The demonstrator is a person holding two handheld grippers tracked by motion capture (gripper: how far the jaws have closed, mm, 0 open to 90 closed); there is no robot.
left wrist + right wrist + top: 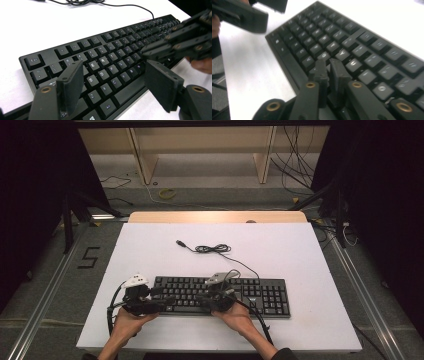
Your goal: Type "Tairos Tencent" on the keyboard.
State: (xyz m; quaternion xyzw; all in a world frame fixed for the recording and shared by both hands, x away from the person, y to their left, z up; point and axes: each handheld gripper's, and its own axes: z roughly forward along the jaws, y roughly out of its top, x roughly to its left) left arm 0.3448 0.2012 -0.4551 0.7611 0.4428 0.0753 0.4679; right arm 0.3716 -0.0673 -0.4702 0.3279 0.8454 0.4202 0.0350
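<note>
The black keyboard (222,295) lies low in the middle of the frame on the white counter (150,250). The left gripper (113,83) hovers with jaws wide; the right gripper (329,71), jaws nearly together and empty, points at the keys. Pressing off-centre could catch two keys at once.

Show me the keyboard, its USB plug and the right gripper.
keyboard (270,296): high view, on the number pad keys.
USB plug (180,242): high view, on the cable's free end.
right gripper (329,68): right gripper view, between its nearly closed fingertips, over the keys.
</note>
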